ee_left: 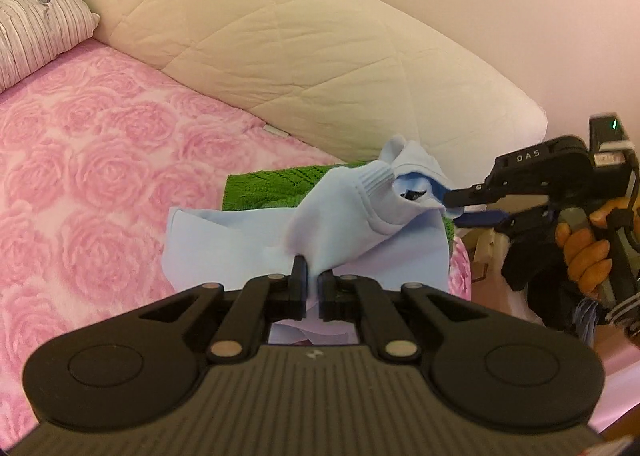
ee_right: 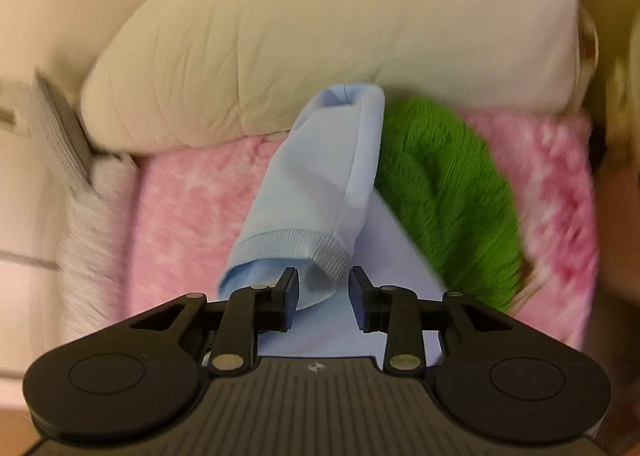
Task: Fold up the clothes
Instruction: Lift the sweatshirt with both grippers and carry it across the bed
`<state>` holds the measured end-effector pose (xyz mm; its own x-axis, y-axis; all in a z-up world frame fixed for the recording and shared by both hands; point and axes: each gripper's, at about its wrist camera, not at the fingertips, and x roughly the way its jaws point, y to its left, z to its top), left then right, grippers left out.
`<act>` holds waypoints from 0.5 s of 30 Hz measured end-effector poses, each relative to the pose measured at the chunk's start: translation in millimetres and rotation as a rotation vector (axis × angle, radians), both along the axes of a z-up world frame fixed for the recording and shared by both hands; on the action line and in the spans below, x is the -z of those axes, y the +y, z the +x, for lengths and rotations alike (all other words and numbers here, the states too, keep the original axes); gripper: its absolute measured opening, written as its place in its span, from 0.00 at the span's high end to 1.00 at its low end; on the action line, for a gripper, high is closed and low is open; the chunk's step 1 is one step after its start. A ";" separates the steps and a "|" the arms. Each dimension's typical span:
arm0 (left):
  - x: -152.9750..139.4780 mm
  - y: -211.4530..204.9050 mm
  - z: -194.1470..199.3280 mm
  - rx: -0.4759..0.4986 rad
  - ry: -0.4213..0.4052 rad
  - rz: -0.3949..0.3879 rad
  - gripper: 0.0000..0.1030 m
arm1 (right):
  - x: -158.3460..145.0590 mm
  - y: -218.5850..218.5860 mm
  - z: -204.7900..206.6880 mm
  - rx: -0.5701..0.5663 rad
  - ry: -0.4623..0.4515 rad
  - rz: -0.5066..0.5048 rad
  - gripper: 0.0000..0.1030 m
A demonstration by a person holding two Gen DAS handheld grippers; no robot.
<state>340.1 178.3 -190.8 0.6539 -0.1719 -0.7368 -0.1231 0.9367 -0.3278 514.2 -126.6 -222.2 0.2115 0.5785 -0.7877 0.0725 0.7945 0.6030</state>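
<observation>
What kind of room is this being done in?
Most likely a bedroom. The work is done on a bed with a pink rose-patterned blanket, striped pillows at its head and a rolled cream quilt along the wall. The left gripper holds a pale blue garment.

Blurred across the right wrist view: green knit (ee_right: 452, 191) and pink bedspread (ee_right: 560, 183) smeared at right. Cut off at upper left of the left wrist view: striped pillow (ee_left: 36, 39).
</observation>
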 end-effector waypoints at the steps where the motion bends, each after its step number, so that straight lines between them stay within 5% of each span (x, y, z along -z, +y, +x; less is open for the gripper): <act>1: -0.5 0.9 1.5 0.000 -0.001 -0.001 0.98 | 7.2 -2.3 0.6 0.029 0.032 0.030 0.63; 4: -0.2 2.4 7.8 0.003 0.007 0.010 0.98 | 27.0 -4.4 5.8 0.099 0.076 0.103 0.68; 6: 0.6 4.4 9.4 -0.001 0.011 0.013 0.98 | 32.5 -4.7 10.1 0.131 0.074 0.150 0.95; 7: 0.1 5.6 9.5 -0.006 0.011 0.012 0.98 | 30.0 -3.9 12.3 0.135 0.054 0.167 0.95; 15: -36.0 13.7 -33.4 -0.144 -0.111 -0.034 0.98 | -81.9 32.8 11.4 -0.062 -0.367 0.230 0.97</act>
<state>306.6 192.0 -154.8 0.7507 -0.0942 -0.6539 -0.2167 0.8999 -0.3785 525.6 -93.8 -140.3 0.4127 0.7507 -0.5159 -0.2231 0.6325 0.7418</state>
